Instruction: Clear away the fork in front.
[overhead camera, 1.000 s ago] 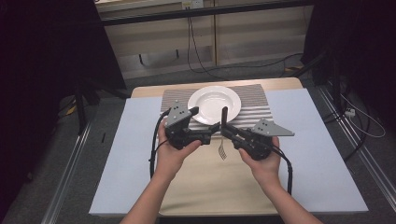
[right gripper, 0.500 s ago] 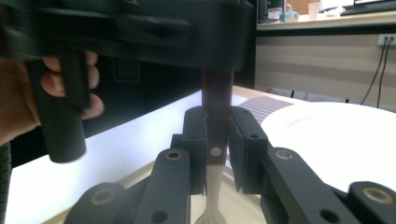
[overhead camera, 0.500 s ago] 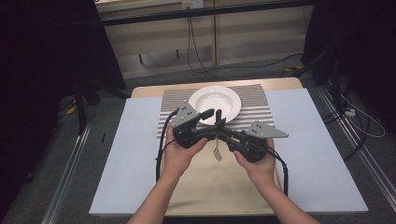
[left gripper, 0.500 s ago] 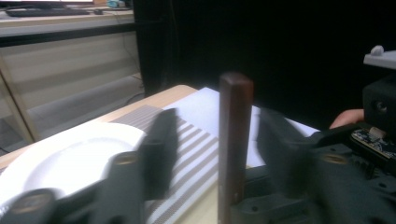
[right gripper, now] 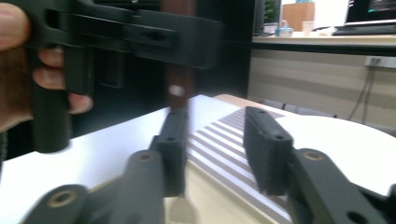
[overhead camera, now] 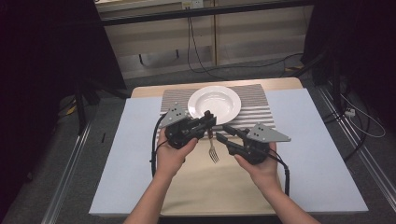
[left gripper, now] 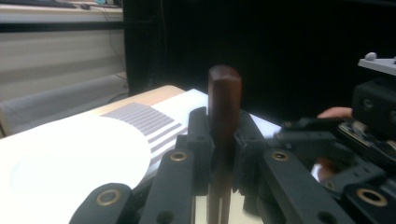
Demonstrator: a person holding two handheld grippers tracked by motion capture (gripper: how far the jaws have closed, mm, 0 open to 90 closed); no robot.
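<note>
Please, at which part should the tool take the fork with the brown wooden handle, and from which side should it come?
Best at the wooden handle of the fork, coming level from the side. The fork hangs upright, tines down, above the beige cloth, so its thick straight handle offers two flat faces. The left tool is already shut on it there; the right tool has just been opening beside it.

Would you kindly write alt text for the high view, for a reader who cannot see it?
The left tongs grip a fork by its brown handle, tines hanging down over a tan cloth. The right tongs stand open beside it, near a white plate.
</note>
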